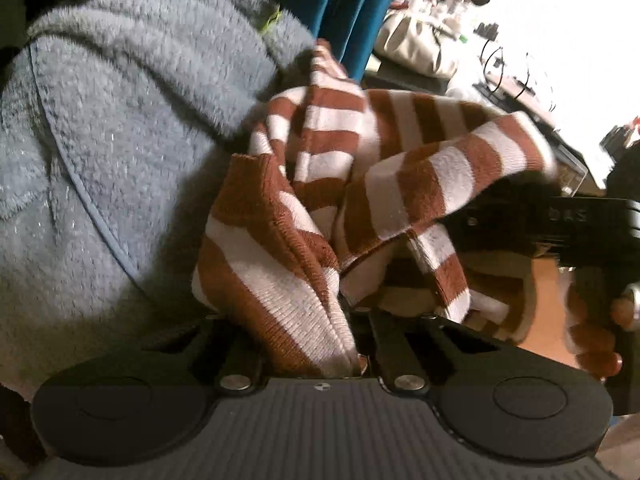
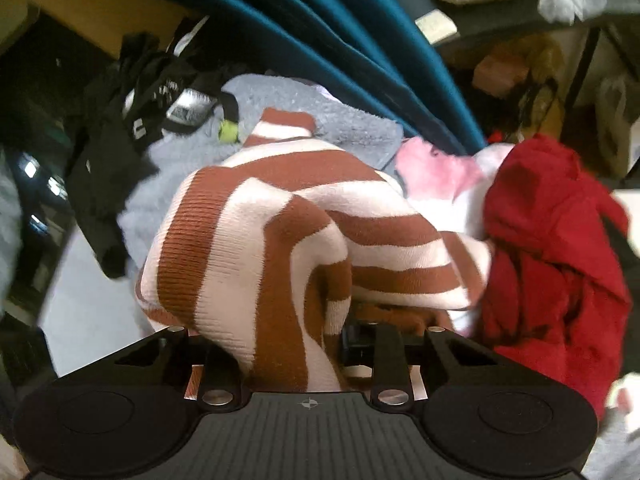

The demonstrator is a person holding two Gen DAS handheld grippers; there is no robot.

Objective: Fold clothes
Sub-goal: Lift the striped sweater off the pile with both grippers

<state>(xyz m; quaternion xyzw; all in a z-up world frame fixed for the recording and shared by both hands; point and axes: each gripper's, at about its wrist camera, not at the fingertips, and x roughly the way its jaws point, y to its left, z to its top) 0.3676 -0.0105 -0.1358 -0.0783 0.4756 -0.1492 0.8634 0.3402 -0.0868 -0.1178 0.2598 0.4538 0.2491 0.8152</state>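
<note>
A brown-and-white striped knit sweater (image 1: pixel 400 168) hangs bunched between my two grippers. In the left wrist view my left gripper (image 1: pixel 352 332) is shut on a thick fold of it, and the cloth rises straight out of the jaws. The black body of the right gripper (image 1: pixel 560 220) reaches in from the right, its fingertips hidden under a striped fold, with a person's hand (image 1: pixel 596 340) on its handle. In the right wrist view my right gripper (image 2: pixel 288 352) is shut on another bundle of the striped sweater (image 2: pixel 280 216), which drapes over and hides its fingertips.
A grey-blue fleece garment (image 1: pixel 120 140) lies left of and behind the sweater. A red garment (image 2: pixel 552 248) and a pink-and-white one (image 2: pixel 440 168) lie to the right. Black clothes (image 2: pixel 120 152) are piled at the left, and a teal curtain (image 2: pixel 320 20) hangs behind.
</note>
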